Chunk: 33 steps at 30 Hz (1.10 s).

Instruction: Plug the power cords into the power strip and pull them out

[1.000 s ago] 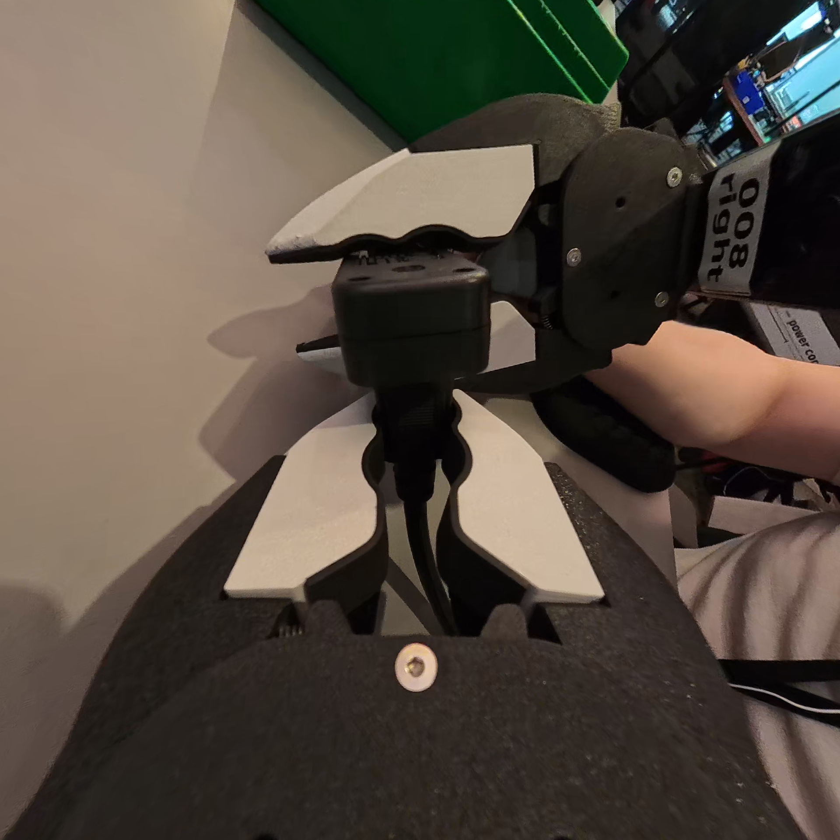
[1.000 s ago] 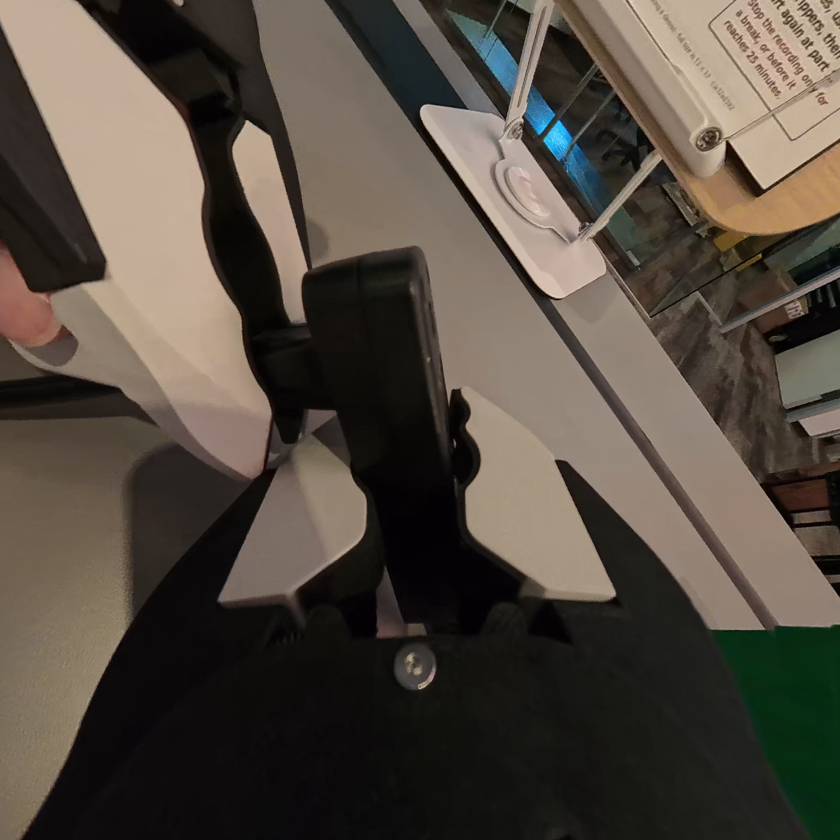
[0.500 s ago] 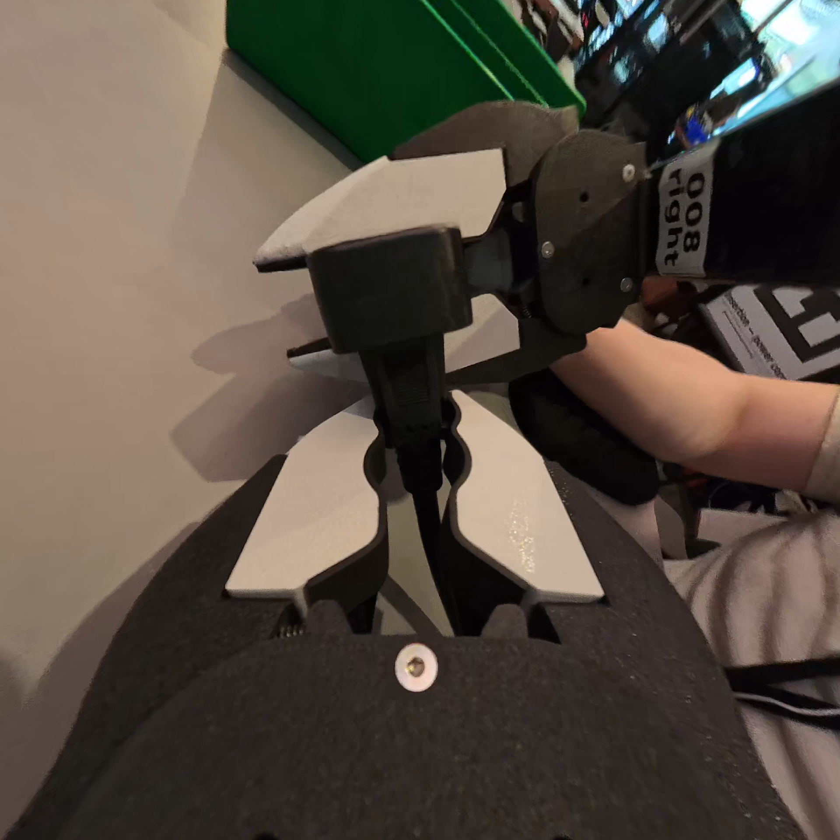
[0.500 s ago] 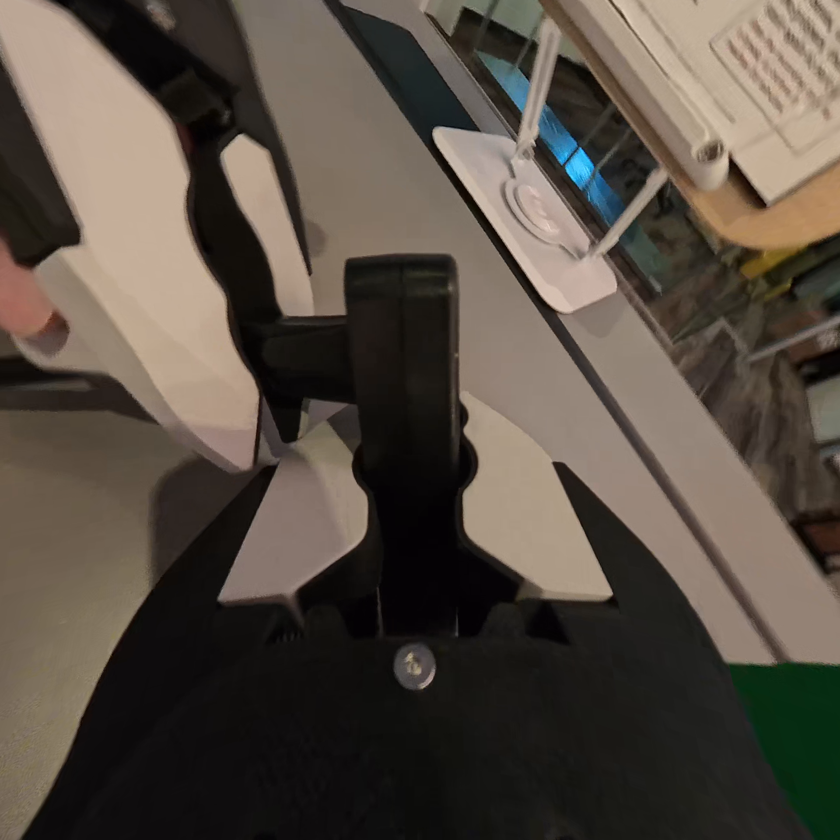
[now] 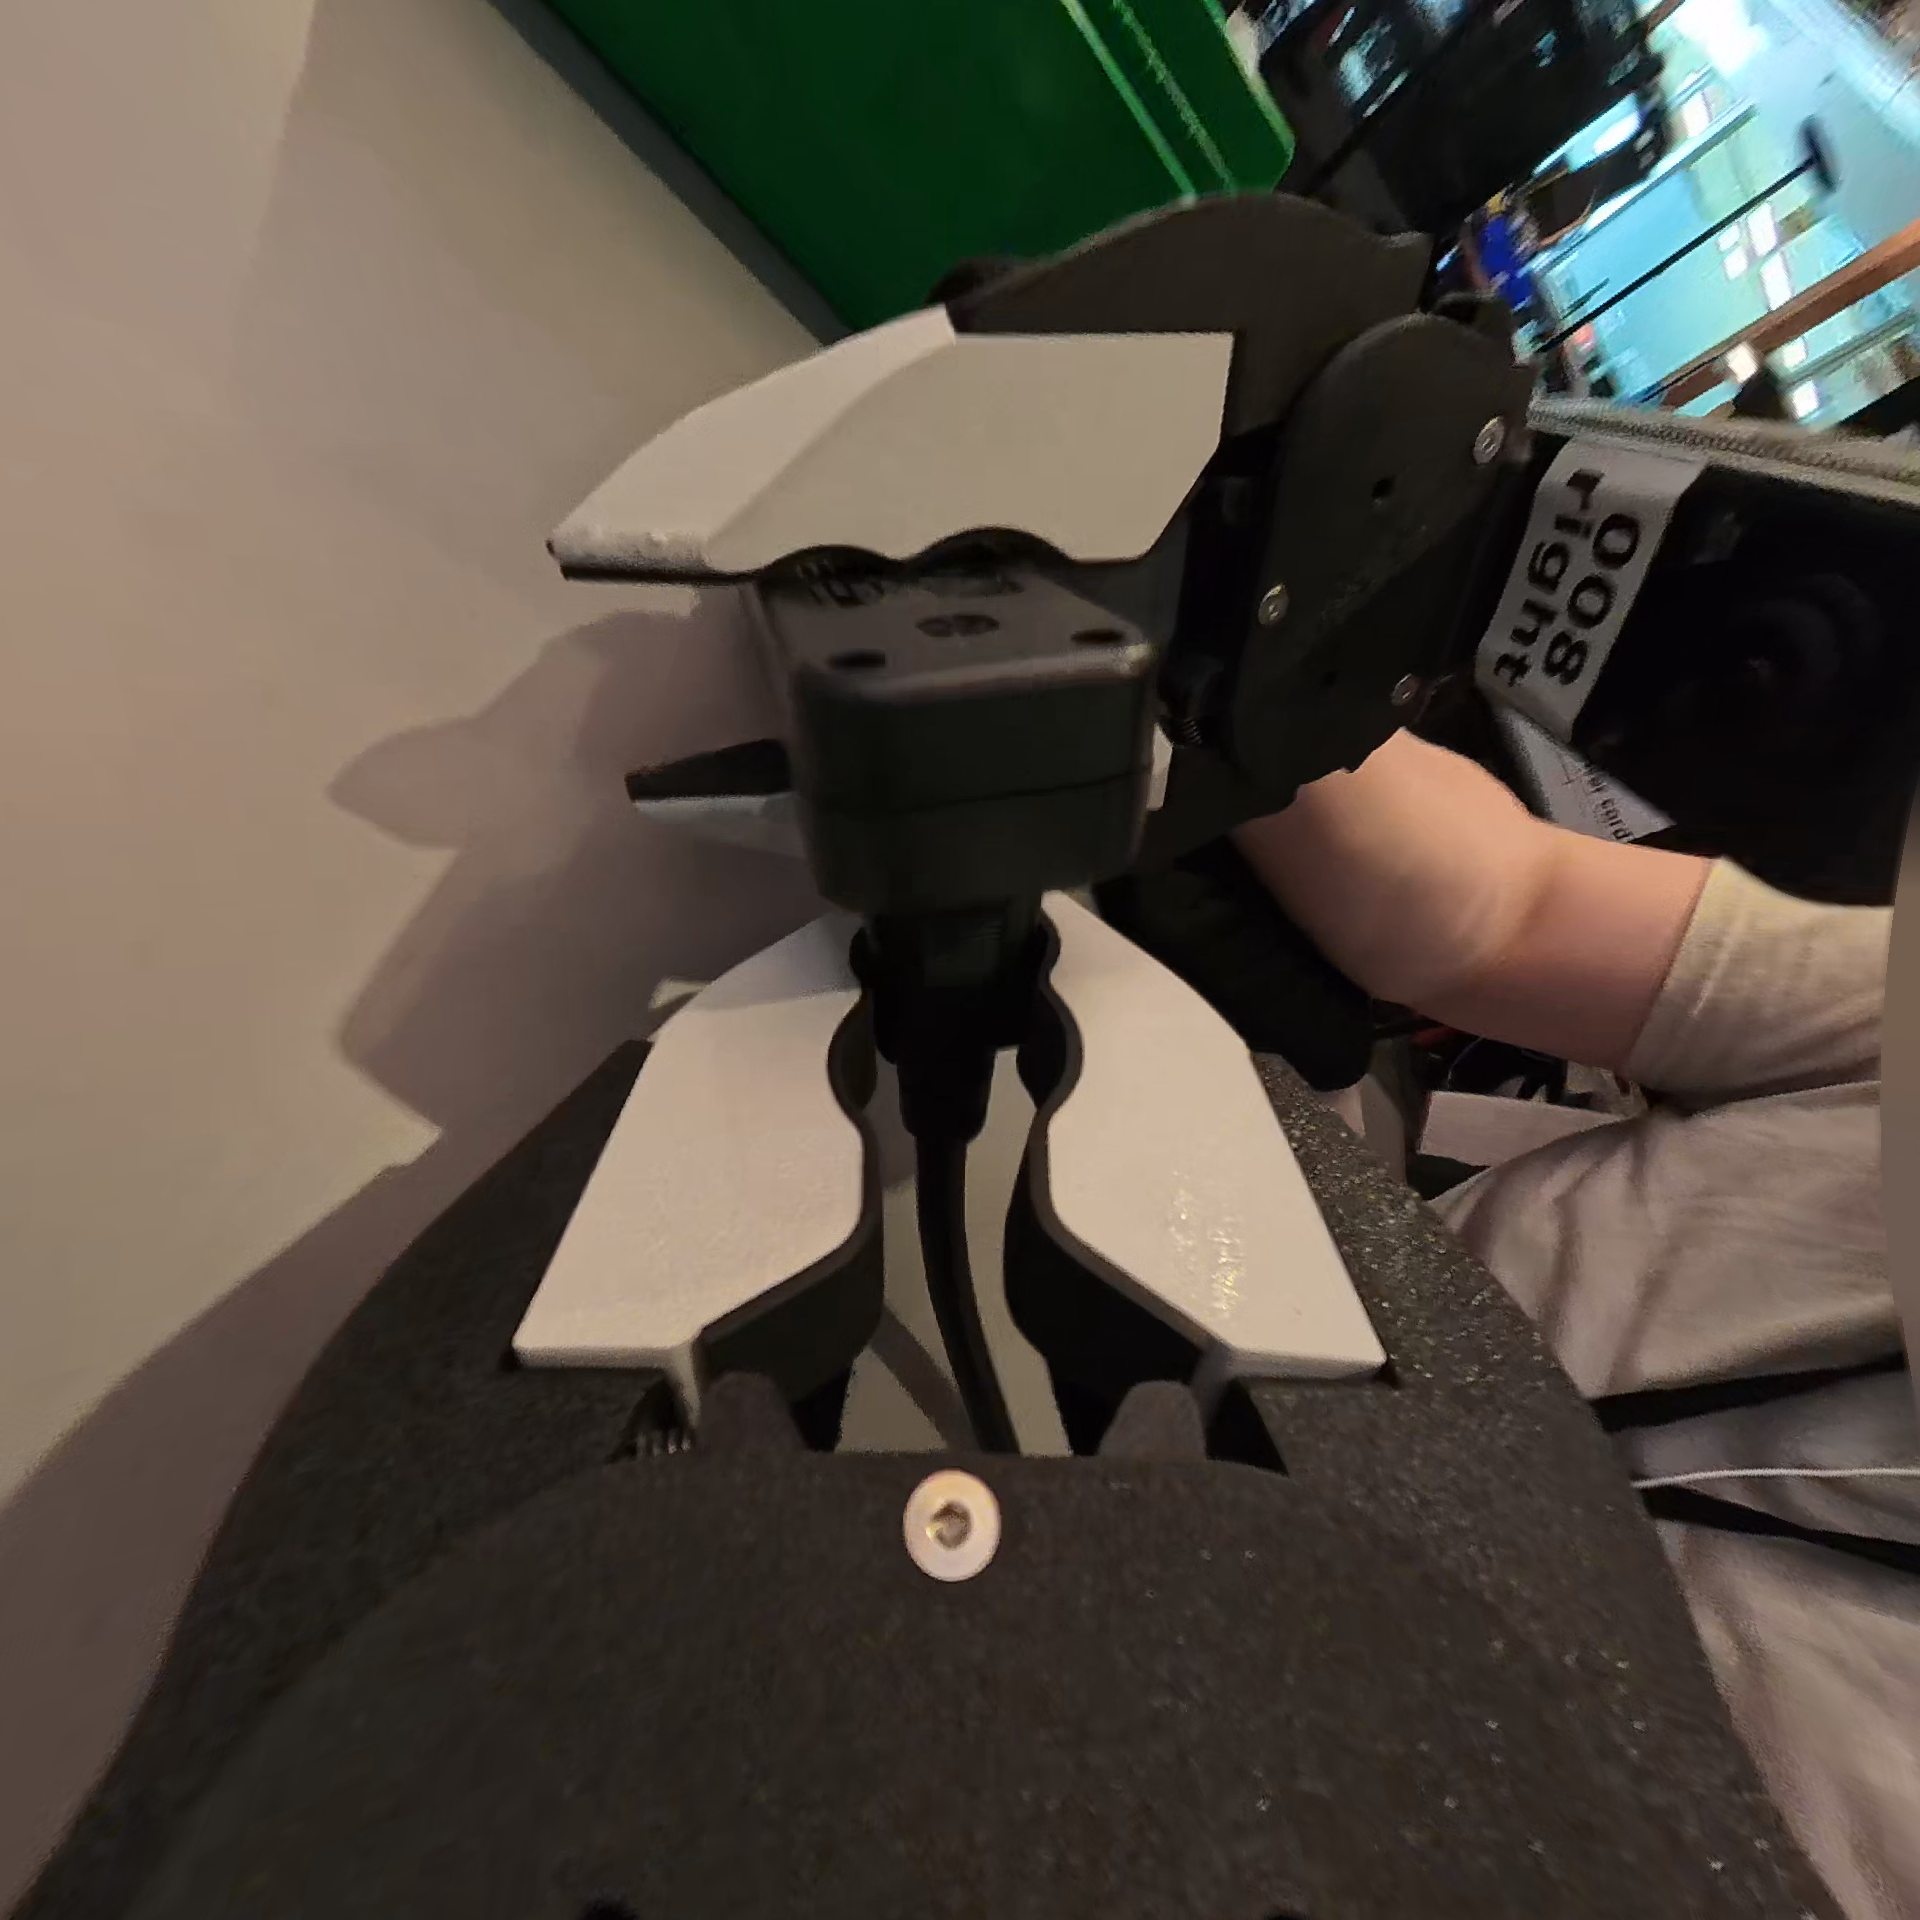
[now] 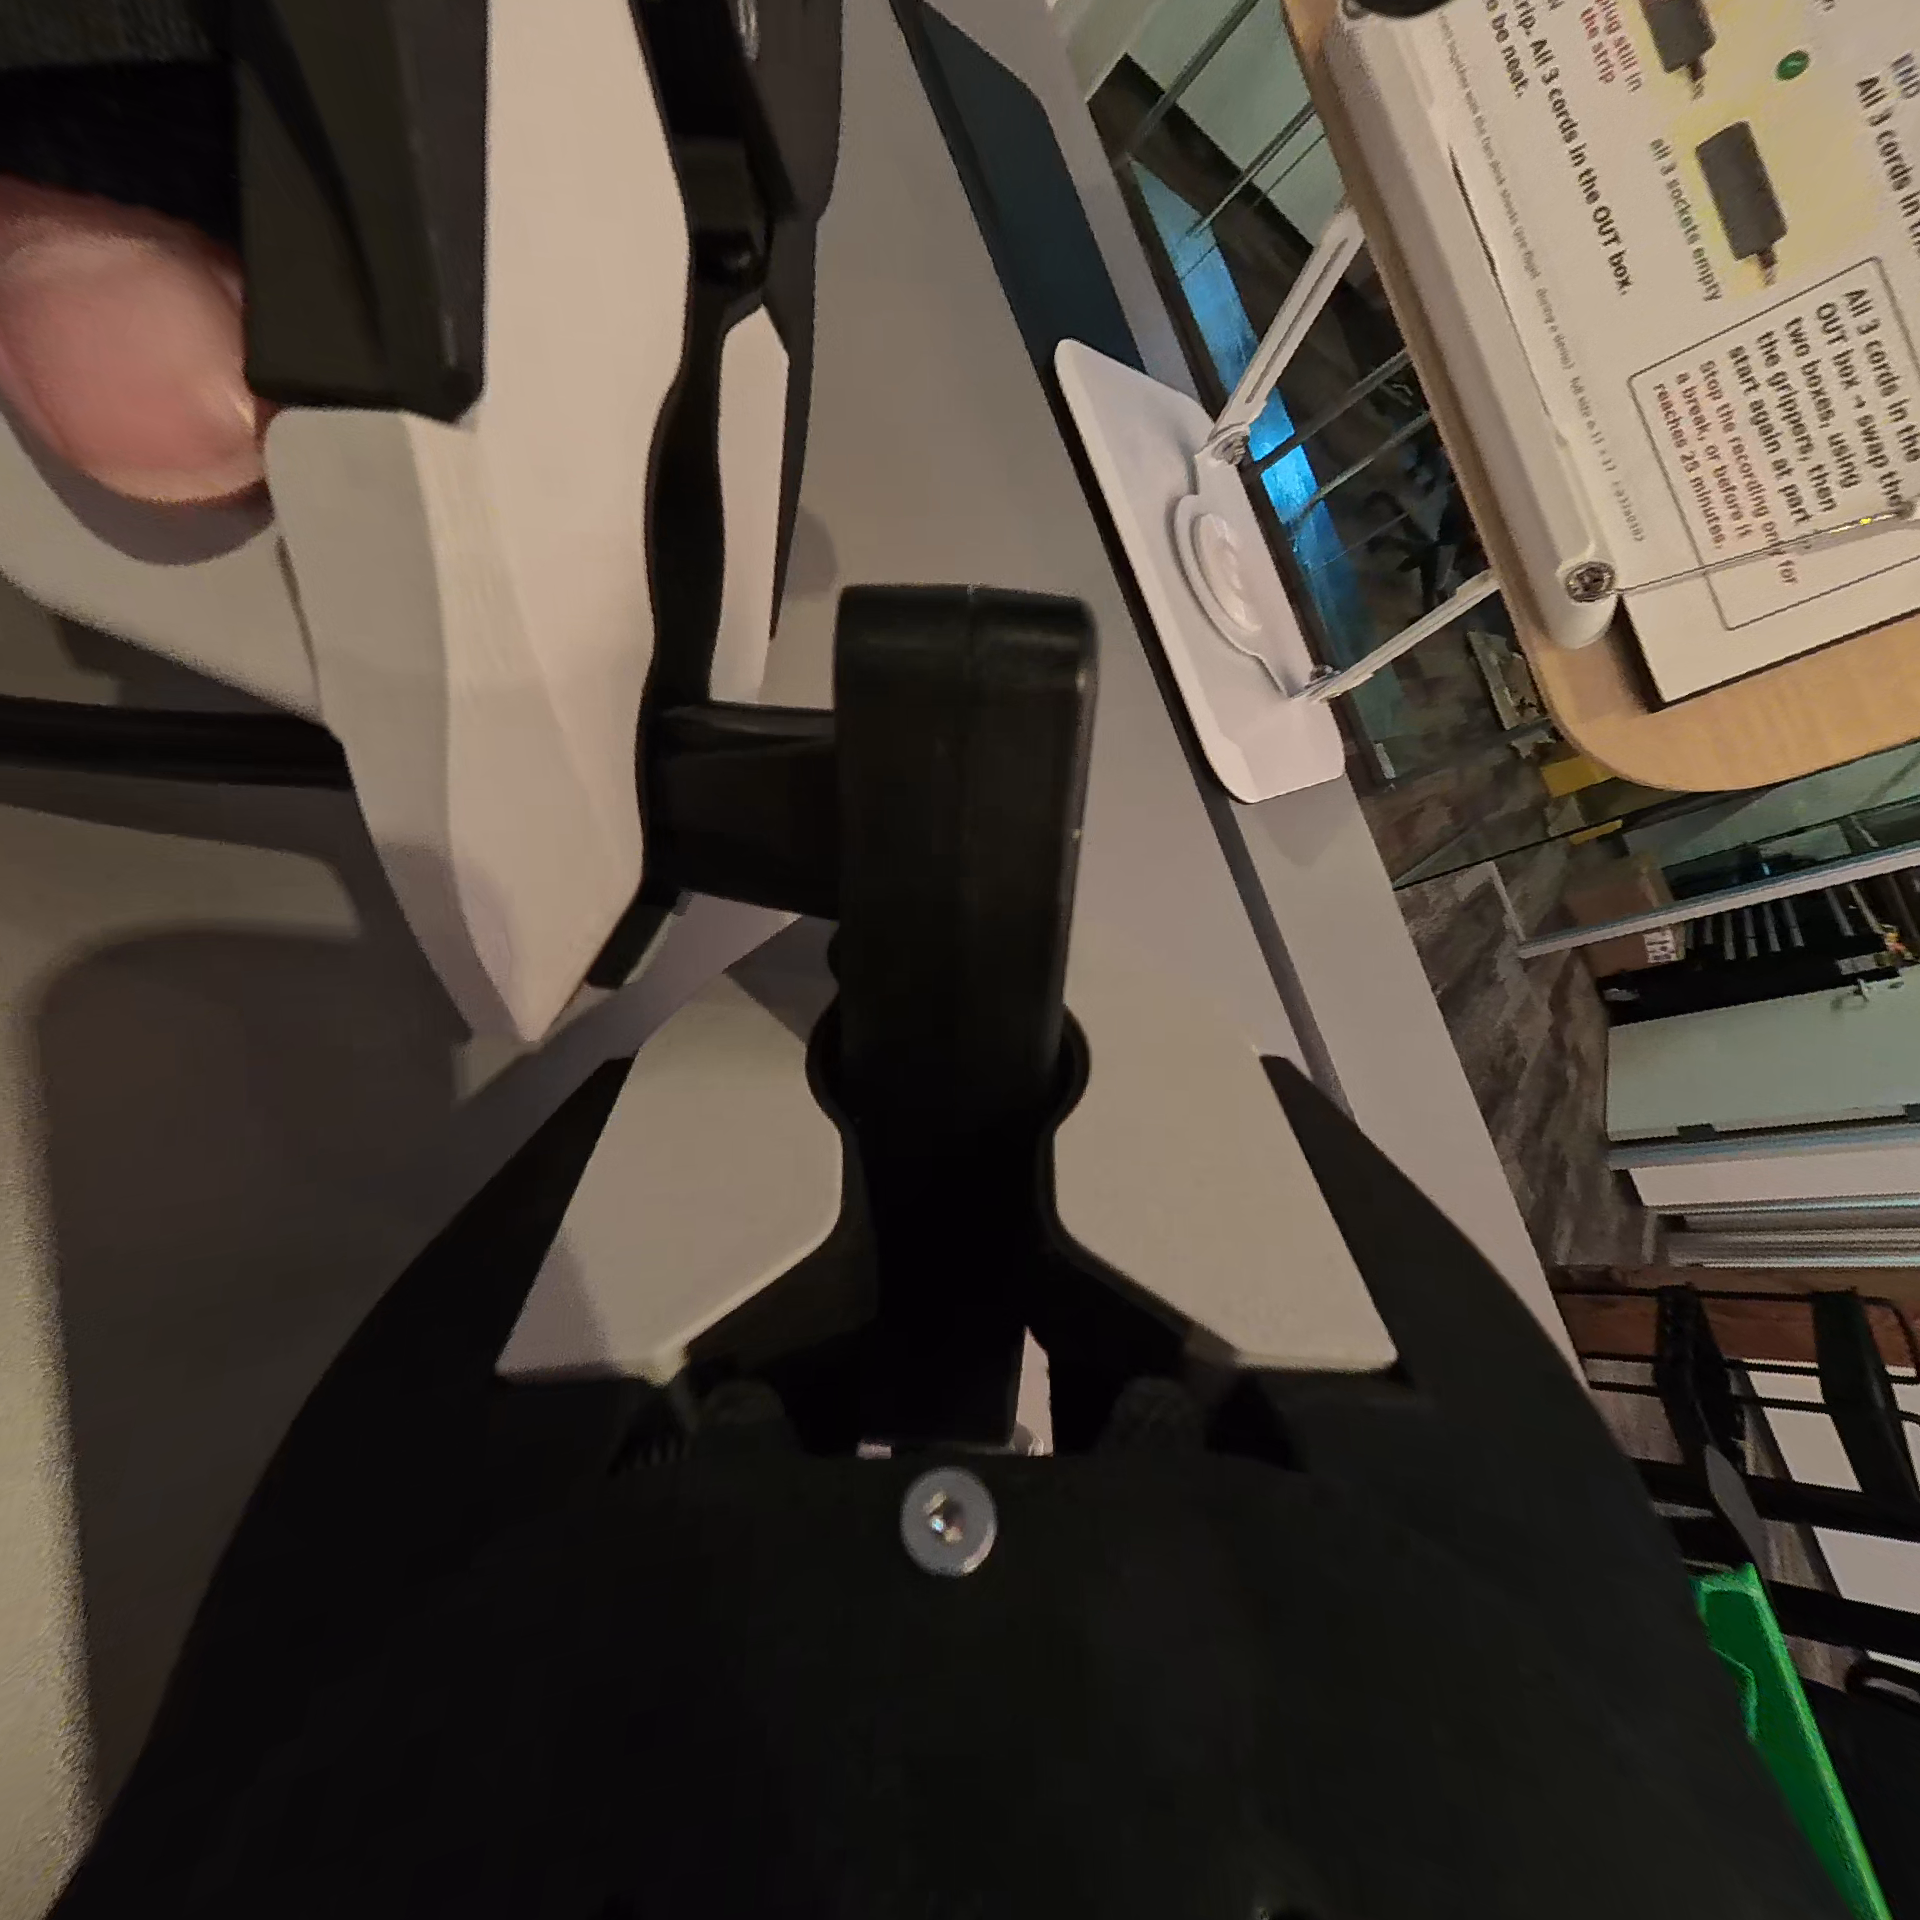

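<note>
My left gripper is shut on the ribbed neck of a black power cord, which runs back between its fingers. The neck joins a black block; whether this is a plug head or the strip I cannot tell. My right gripper is shut on that block, which stands straight between its fingers. In the left wrist view the right gripper's upper finger lies over the block. In the right wrist view a left gripper finger shows at the left. All is held above the pale table.
A green box stands at the table's far edge and shows in the right wrist view. A white stand base holds a printed sheet on a board. The person's forearm and thumb are close.
Both grippers kept their grip. The block tipped so its top face shows again in the left wrist view, and it stands straighter in the right wrist view. Both views shifted slightly.
</note>
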Each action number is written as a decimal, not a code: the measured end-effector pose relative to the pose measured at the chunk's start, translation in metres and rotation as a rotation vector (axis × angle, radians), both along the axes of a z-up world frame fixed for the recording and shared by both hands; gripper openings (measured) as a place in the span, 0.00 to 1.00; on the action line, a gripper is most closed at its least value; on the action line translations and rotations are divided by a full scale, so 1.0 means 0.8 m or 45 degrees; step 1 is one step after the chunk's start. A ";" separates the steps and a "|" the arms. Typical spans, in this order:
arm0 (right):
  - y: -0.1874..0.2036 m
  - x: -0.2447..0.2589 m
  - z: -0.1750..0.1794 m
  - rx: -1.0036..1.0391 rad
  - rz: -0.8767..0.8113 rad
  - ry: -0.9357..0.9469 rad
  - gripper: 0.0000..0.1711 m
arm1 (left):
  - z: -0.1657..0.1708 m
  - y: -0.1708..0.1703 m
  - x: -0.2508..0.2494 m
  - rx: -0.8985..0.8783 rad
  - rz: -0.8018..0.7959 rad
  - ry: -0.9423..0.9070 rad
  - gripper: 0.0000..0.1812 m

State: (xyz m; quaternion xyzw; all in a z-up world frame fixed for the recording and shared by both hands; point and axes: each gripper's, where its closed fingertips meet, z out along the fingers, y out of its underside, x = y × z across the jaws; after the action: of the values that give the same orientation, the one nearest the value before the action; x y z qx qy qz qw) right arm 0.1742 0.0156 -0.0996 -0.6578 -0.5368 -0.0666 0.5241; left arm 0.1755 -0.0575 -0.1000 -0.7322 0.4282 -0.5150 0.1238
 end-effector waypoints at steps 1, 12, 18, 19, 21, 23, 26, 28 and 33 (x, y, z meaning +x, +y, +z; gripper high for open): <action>-0.001 -0.002 0.002 0.010 0.017 0.002 0.18 | 0.006 -0.001 0.002 -0.040 0.000 -0.045 0.12; -0.007 -0.005 0.007 -0.129 -0.022 0.167 0.19 | -0.001 -0.002 -0.001 0.349 -0.090 0.099 0.13; -0.020 -0.011 -0.007 -0.293 0.061 0.180 0.19 | -0.009 -0.011 -0.005 0.433 -0.172 0.151 0.13; -0.022 -0.011 -0.008 -0.302 0.070 0.176 0.19 | -0.009 -0.011 -0.006 0.454 -0.183 0.156 0.13; -0.023 -0.011 -0.008 -0.303 0.070 0.170 0.19 | -0.009 -0.012 -0.006 0.488 -0.198 0.153 0.14; -0.026 -0.012 -0.010 -0.317 0.094 0.155 0.19 | -0.011 -0.014 -0.006 0.493 -0.210 0.174 0.14; -0.033 -0.014 -0.013 -0.344 0.147 0.157 0.19 | -0.014 -0.018 -0.006 0.548 -0.252 0.183 0.14; -0.037 -0.013 -0.014 -0.367 0.174 0.155 0.20 | -0.015 -0.020 -0.005 0.589 -0.266 0.186 0.14; -0.015 -0.006 0.010 -0.153 0.032 0.214 0.20 | 0.004 -0.001 0.003 0.415 -0.065 0.031 0.13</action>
State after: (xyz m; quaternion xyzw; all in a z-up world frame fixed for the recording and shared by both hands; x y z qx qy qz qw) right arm 0.1697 0.0038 -0.0917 -0.6845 -0.5020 0.0277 0.5278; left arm 0.1781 -0.0583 -0.0966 -0.6976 0.5259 -0.4327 0.2224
